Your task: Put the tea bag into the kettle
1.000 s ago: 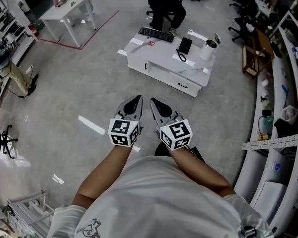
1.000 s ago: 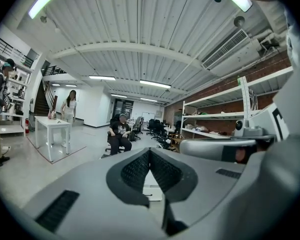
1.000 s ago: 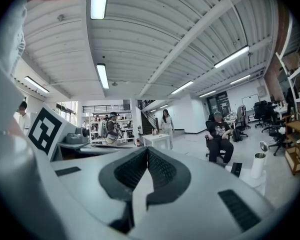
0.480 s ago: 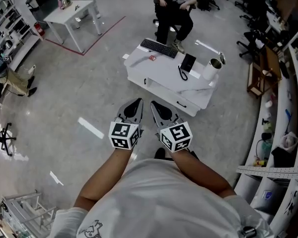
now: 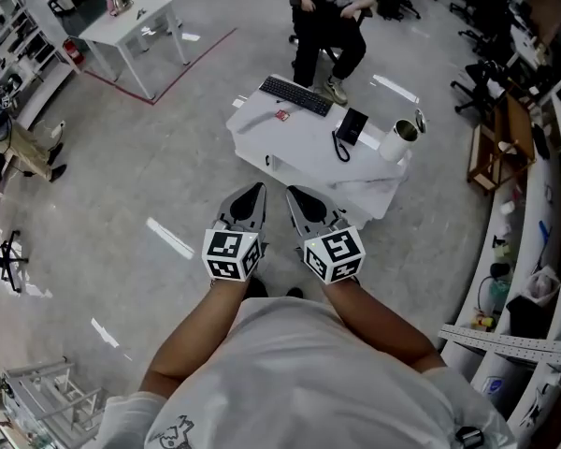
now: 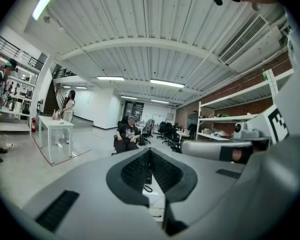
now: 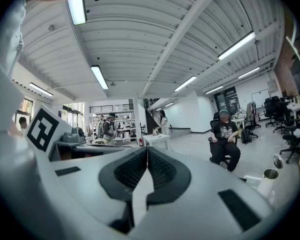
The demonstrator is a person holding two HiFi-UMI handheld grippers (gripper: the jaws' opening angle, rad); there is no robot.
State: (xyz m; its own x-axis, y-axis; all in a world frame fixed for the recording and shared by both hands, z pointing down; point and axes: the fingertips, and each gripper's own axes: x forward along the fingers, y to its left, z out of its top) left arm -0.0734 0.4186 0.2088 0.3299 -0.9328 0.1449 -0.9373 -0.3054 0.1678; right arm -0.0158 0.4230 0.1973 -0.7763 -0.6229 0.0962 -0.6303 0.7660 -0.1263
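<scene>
We are holding the left hand-held gripper [image 5: 254,191] and the right hand-held gripper [image 5: 294,195] clenched and empty at mid-frame. Higher in the frame, a white rectangular tabletop [image 5: 299,143] is carrying a silver cylindrical kettle [image 5: 395,140].

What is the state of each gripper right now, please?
Left gripper: closed, with nothing between its jaws.
Right gripper: closed, with nothing between its jaws.

Open floor [image 5: 168,166] ahead, white table [image 5: 299,146] beyond, perhaps cluttered on top
</scene>
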